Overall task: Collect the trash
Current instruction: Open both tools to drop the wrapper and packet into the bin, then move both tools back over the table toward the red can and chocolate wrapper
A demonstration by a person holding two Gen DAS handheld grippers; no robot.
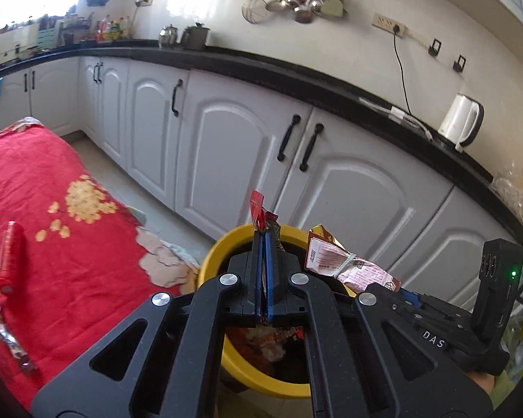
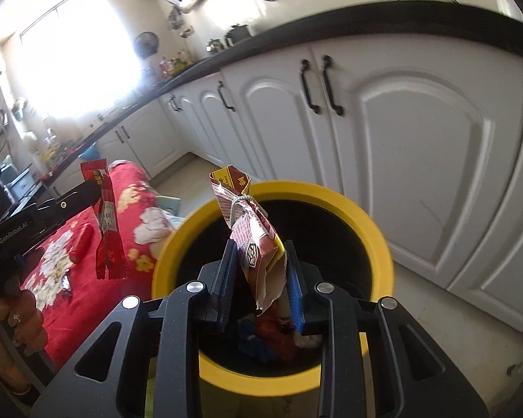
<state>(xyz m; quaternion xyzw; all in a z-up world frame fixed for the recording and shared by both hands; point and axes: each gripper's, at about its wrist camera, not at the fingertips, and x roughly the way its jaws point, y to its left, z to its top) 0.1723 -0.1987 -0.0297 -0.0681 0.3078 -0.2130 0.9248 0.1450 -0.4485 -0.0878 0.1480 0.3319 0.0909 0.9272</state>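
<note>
Cabinets (image 1: 223, 139) with white doors and black handles fill the far side of the left wrist view, under a dark tabletop (image 1: 296, 76) that carries a white kettle (image 1: 462, 122). At the left lies a red flowered cloth (image 1: 52, 226) with a red tube (image 1: 10, 257) on it. The left gripper (image 1: 265, 244) has its fingers closed on a thin red wrapper (image 1: 259, 212), which sticks up above the near rim of the yellow bin (image 1: 216, 254). Just to the right, the crumpled drink carton (image 1: 345, 264) in the other gripper hangs over the same bin. From the right wrist view, the right gripper (image 2: 259, 268) points down into the bin (image 2: 171, 244), and its blue-padded fingers (image 2: 296, 278) stand a little apart, gripping the carton (image 2: 251, 237) between them, above trash at the bin's bottom. At the left, the left gripper (image 2: 90, 190) holds the wrapper (image 2: 106, 223) hanging over the cloth (image 2: 136, 216), beside the bin's rim. A hand (image 2: 21, 320) grips its handle low at the left edge.
</note>
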